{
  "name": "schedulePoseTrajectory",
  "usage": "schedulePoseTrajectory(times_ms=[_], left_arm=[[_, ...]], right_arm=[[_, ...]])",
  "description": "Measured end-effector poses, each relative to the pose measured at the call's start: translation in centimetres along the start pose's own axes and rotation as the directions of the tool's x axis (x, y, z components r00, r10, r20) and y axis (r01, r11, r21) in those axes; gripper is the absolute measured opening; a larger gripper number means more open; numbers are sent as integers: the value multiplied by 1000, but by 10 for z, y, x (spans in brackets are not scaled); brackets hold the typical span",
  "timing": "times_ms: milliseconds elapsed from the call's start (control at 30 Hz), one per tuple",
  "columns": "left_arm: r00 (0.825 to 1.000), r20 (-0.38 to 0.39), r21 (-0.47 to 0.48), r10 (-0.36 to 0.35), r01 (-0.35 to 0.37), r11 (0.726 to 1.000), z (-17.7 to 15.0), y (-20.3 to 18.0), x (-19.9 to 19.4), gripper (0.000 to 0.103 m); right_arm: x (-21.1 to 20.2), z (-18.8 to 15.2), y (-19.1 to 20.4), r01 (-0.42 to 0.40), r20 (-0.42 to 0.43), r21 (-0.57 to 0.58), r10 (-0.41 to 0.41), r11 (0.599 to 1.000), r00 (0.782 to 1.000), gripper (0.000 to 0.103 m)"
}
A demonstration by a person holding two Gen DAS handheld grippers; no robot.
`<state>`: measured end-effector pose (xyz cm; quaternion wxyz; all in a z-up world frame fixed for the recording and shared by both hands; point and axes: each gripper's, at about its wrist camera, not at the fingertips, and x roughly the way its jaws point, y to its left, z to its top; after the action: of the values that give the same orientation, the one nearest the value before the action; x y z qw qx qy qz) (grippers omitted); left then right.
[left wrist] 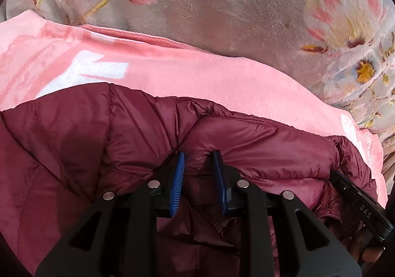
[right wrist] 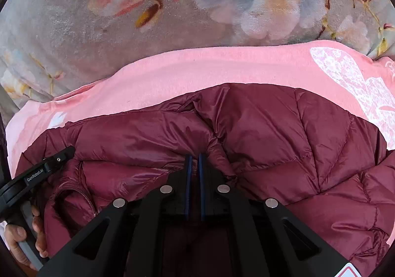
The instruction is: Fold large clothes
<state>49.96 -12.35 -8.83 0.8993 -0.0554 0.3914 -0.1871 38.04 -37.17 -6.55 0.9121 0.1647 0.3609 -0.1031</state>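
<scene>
Now the maroon puffer jacket (left wrist: pixel 74 143) lies spread on a pink blanket (left wrist: pixel 187 72) over a grey floral blanket (left wrist: pixel 222 0). Left tongs (left wrist: pixel 198 166) pinch a puffy fold between partly open pads. Right tongs (right wrist: pixel 193 166) are closed on a thin fold of jacket fabric (near the middle seam).

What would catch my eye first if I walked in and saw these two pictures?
A shiny maroon quilted puffer jacket fills the lower half of both views, lying on a soft pink blanket with white print, which is spread over a grey floral plush cover. Two black grippers with blue pads bite into its puffy folds: the left gripper pinches a thick ridge, and the right gripper is shut tight on a thinner fold.
</scene>
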Motion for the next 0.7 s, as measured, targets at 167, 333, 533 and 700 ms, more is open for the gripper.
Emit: schedulePoseTrajectory(times_ms=[167,333,533,700], left_arm=[[1000,2,21,26,-26,999,-1,-7,4,24],[998,4,36,68,-68,997,-2,-12,-7,24],[998,-32,78,52,-50,996,-40,-12,-84,40],[995,-97,25,13,-11,1000,-103,22,-166,57]], right_arm=[[3,1,0,-4,-8,3,4,1000,1000,1],[-22,-1,3,21,4,-9,-21,1000,1000,4],[-136,-57,-13,18,34,-74,-16,997,999,33],[-221,-135,-73,33,5,-1,-33,999,999,47]])
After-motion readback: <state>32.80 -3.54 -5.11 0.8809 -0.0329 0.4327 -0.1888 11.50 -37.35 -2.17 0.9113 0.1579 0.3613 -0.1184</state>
